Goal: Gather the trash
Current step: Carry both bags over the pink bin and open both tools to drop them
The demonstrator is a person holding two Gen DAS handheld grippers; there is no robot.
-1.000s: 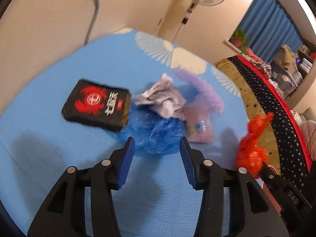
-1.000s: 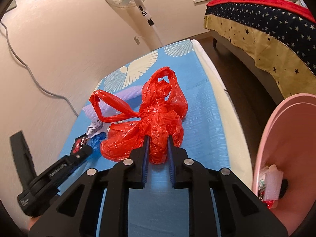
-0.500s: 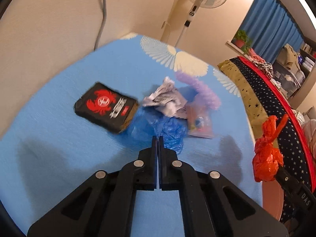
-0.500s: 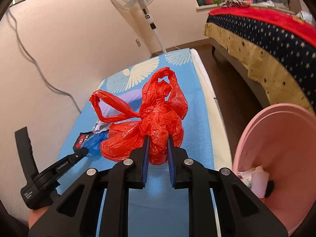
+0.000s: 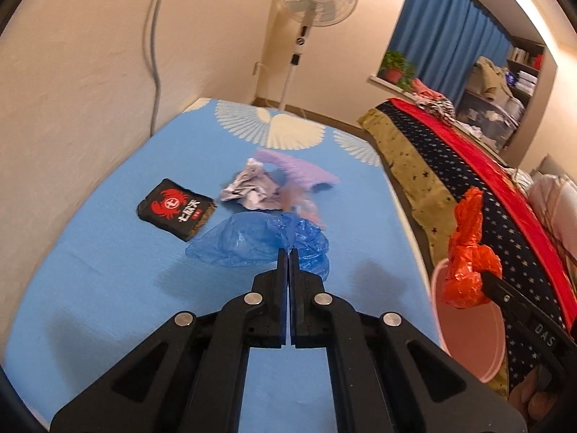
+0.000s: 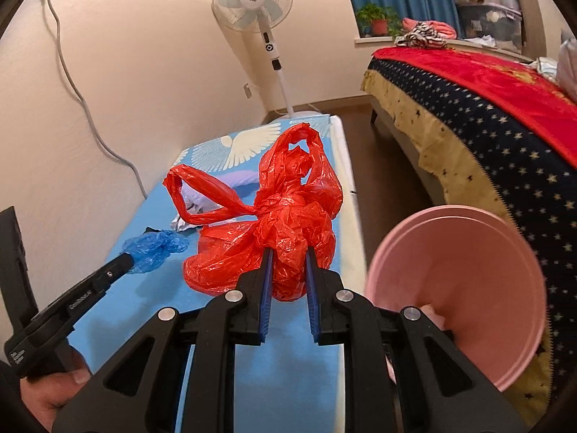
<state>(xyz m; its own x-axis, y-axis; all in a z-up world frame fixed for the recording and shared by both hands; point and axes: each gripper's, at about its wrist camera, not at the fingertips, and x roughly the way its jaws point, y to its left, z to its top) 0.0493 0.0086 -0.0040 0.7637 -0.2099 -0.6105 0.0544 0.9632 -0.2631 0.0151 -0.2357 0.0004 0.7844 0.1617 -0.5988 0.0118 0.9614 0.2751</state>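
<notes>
The red plastic bag (image 6: 274, 238), the largest piece of trash, is thin, crinkly film that looks light, limp and slippery, so it is best pinched at a bunched fold; the right tongs (image 6: 287, 270) are clamped on such a fold, holding it above the blue mattress (image 5: 108, 288) beside the pink bin (image 6: 461, 274). The smaller blue plastic cover (image 5: 252, 241) should handle the same, and the left tongs (image 5: 287, 256) are closed tight on a gathered edge, the rest trailing ahead of their tips, near the black packet (image 5: 175, 209) and crumpled paper (image 5: 249, 191).
</notes>
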